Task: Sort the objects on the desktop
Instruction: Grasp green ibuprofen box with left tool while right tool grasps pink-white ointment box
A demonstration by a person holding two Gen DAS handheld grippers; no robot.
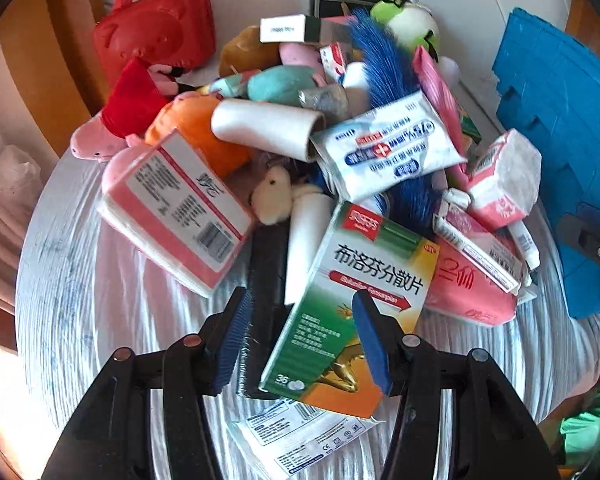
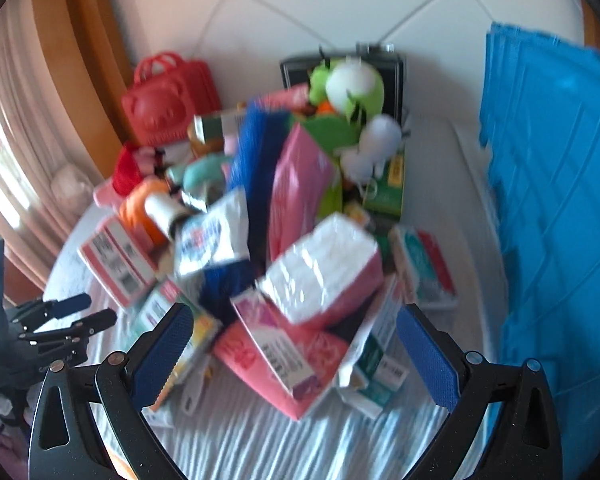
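Observation:
A heap of mixed objects covers the round white-clothed table (image 1: 80,280): plush toys, tissue packs, boxes and a blue brush (image 1: 380,60). My left gripper (image 1: 300,340) hovers low over the near edge of the heap, jaws partly open and gripping nothing. Under it lie a green and white medicine box (image 1: 352,280) and a long black item (image 1: 264,272). In the blurred right wrist view my right gripper (image 2: 296,356) stands wide open above a pink box (image 2: 276,352) and a pink tissue pack (image 2: 324,272), touching neither. The left gripper (image 2: 100,310) shows at that view's left edge.
A red plastic bag-shaped case (image 1: 156,28) stands at the back left. A blue plastic crate (image 1: 560,120) stands on the right, also the blue crate (image 2: 552,200). A pink tissue pack (image 1: 180,212) and a white wipes pack (image 1: 388,148) top the heap. A flat white packet (image 1: 300,436) lies nearest.

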